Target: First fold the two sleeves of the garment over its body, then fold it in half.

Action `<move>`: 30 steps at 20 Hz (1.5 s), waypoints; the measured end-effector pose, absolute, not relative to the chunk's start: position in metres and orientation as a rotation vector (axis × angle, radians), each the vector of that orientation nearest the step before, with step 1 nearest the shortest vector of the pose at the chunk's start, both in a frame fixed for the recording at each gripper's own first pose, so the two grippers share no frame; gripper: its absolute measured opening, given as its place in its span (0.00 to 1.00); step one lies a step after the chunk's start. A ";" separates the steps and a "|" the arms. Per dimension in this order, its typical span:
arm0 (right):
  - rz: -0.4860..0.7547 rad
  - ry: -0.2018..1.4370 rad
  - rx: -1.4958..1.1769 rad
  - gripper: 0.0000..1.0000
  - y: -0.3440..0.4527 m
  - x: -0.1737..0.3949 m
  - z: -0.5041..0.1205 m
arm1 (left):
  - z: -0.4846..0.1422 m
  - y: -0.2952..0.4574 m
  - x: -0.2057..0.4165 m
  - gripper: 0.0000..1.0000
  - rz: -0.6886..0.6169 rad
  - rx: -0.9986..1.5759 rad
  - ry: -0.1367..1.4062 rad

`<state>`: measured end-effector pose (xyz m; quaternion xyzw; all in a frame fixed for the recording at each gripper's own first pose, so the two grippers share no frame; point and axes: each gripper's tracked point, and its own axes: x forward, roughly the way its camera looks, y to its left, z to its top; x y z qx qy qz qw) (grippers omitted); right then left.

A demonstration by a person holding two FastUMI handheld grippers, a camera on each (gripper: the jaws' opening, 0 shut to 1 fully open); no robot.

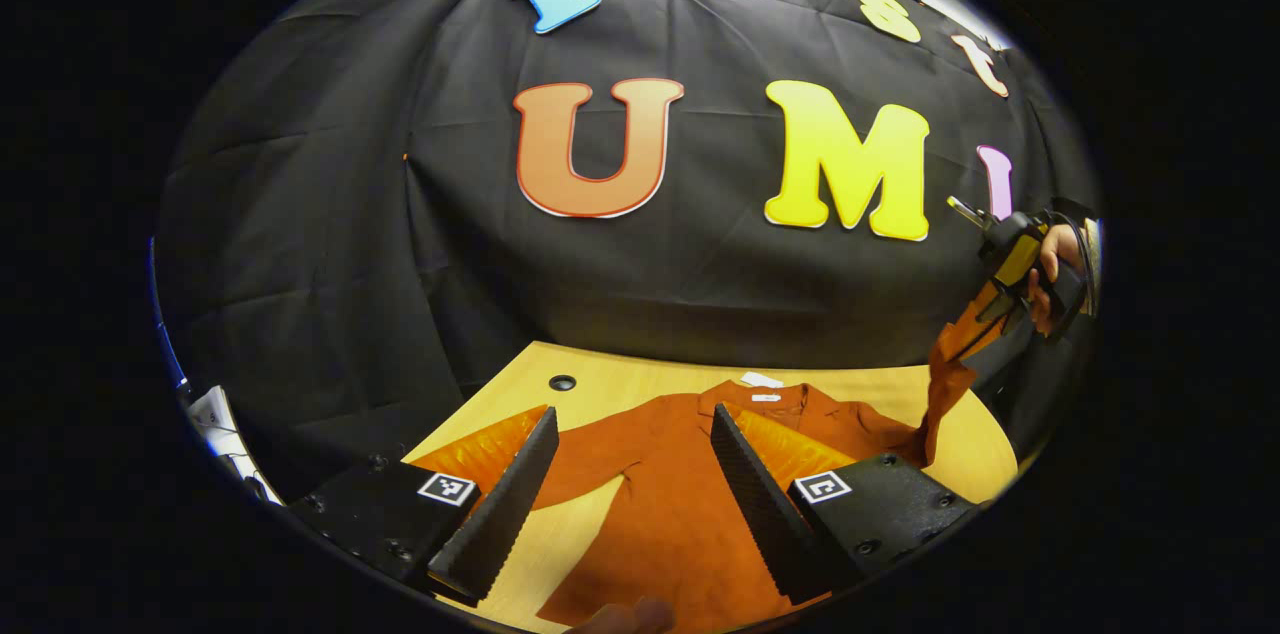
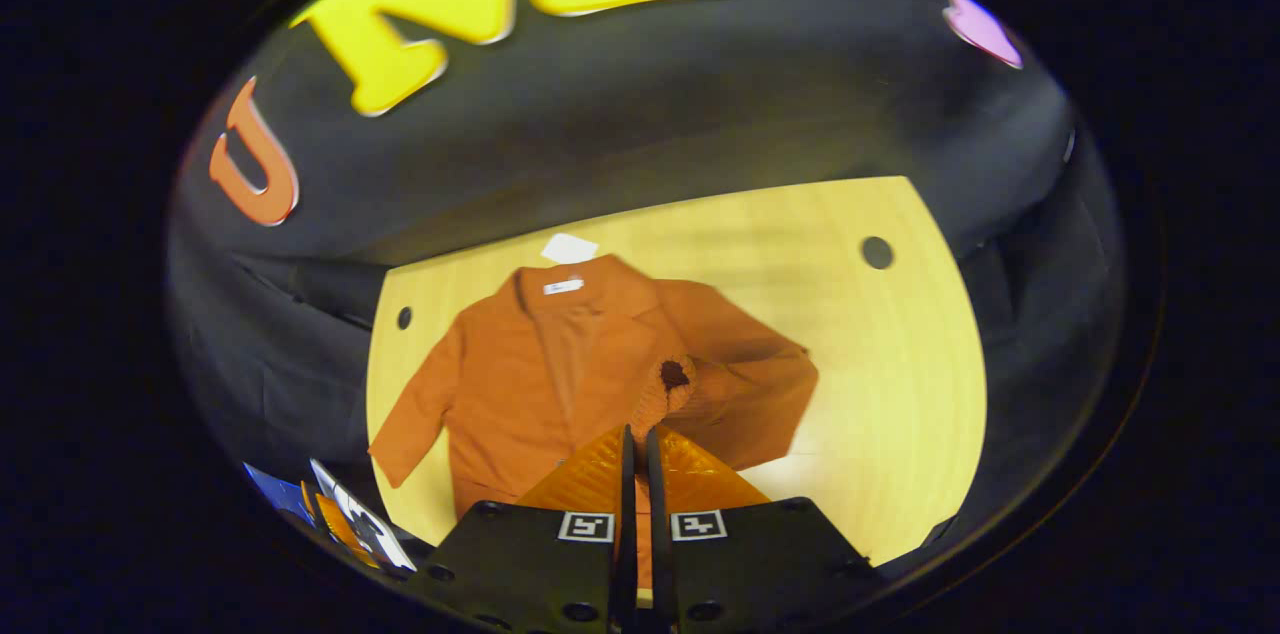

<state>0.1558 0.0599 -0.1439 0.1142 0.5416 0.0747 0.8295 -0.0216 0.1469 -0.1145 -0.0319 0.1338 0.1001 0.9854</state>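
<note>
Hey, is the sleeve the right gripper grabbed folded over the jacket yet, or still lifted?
Still lifted. The right hand-held gripper is shut on the sleeve, holding its cuff above the jacket; the other sleeve lies spread.

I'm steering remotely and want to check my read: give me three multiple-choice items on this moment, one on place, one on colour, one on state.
1. Where does the garment's body lie?
A. on the wooden table
B. on the floor
C. on a hanger

2. What colour is the garment?
A. blue
B. rust orange
C. white

3. How is the right gripper?
A. wide open
B. shut on the sleeve
C. resting on the table

Answers: 1 A, it lies spread on the tabletop; 2 B, orange in both views; 3 B, its fingers pinch the lifted sleeve, while the left gripper stands open.
</note>
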 end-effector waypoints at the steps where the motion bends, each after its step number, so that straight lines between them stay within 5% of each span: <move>1: 0.188 1.152 0.229 0.06 0.086 0.158 -0.147 | -0.117 0.155 -0.025 0.99 0.212 -0.077 0.267; 15: 0.274 1.222 0.133 0.07 0.359 0.204 -0.303 | -0.171 0.209 -0.082 0.99 0.223 -0.069 0.336; 22: 0.343 1.229 0.153 0.08 0.395 0.192 -0.306 | -0.184 0.240 -0.101 0.99 0.288 -0.076 0.346; 25: 0.346 1.203 0.122 0.70 0.377 0.189 -0.283 | -0.189 0.254 -0.101 0.99 0.314 -0.086 0.349; 27: 0.381 1.157 0.117 0.87 0.361 0.180 -0.258 | -0.201 0.273 -0.101 0.99 0.365 -0.090 0.377; 28: 0.416 1.133 0.123 0.81 0.354 0.174 -0.243 | -0.206 0.284 -0.100 0.99 0.394 -0.096 0.387; 30: 0.450 1.075 0.117 0.99 0.324 0.158 -0.214 | -0.211 0.303 -0.092 0.99 0.442 -0.105 0.406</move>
